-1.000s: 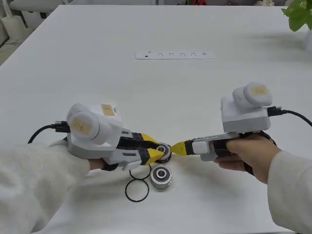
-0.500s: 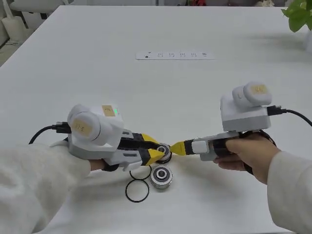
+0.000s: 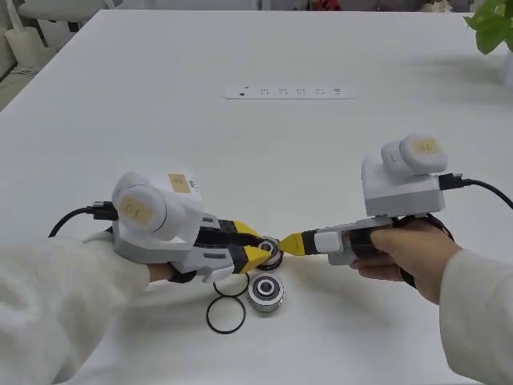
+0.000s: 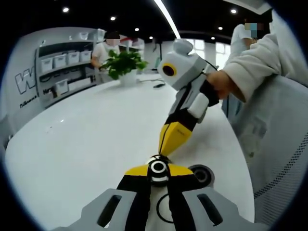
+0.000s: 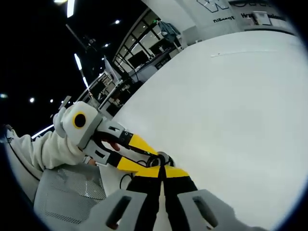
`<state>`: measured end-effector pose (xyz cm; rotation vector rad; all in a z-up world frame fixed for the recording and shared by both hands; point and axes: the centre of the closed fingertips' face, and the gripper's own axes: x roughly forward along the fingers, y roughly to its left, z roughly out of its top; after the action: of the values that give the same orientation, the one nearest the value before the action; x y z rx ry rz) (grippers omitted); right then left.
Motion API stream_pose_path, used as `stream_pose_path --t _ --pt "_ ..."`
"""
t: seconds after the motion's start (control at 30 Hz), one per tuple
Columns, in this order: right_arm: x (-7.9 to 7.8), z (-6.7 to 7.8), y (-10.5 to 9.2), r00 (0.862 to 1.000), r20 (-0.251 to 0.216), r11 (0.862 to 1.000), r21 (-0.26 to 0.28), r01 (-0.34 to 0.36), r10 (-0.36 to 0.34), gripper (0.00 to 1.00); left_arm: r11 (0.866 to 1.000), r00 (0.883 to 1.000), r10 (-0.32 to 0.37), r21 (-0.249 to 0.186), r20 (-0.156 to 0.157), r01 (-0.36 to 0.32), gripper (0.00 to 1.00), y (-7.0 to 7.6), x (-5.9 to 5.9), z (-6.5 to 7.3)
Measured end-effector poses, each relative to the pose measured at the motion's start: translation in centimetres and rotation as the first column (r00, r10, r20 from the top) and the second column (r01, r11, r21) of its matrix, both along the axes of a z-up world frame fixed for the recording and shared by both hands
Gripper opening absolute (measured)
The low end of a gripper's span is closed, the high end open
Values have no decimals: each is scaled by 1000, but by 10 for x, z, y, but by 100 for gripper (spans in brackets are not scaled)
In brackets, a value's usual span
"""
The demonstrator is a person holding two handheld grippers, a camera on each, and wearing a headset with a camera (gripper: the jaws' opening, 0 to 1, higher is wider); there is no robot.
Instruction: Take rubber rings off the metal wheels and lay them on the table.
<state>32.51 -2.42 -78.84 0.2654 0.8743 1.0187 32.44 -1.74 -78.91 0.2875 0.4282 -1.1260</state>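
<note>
Left tool (image 3: 267, 251) unmoved; open table (image 3: 240, 152) beyond

Sleeves (image 3: 48, 305) were white, fuzzy. Left claw (image 3: 260, 253) and right claw (image 3: 288, 243): white housings, yellow tips, black cables (image 3: 483, 189).

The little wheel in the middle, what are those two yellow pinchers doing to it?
A person holds a hand-held gripper in each hand. The left hand-held gripper is clamped on a small metal wheel. The right hand-held gripper has its jaws closed, with the tips right at that wheel's edge, likely working at its rubber ring. A second wheel sits on the table, with two loose black rings lying beside it.
</note>
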Motion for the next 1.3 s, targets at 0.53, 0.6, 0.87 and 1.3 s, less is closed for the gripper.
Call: stream_pose_path --t 0.53,0.6,0.87,1.3 --pt "0 2 2 1000 5 1000 -2 -6 6 0 1000 1000 3 3 2 -3 13 0 0 0" --pt "0 2 2 1000 6 1000 -1 -7 7 0 1000 1000 3 3 2 -3 13 0 0 0" --pt "1 3 2 1000 -4 1000 12 -4 4 0 1000 1000 3 3 2 -3 13 0 0 0" --pt "-2 7 7 1000 -3 1000 28 -14 14 0 1000 1000 2 3 2 -2 13 0 0 0"
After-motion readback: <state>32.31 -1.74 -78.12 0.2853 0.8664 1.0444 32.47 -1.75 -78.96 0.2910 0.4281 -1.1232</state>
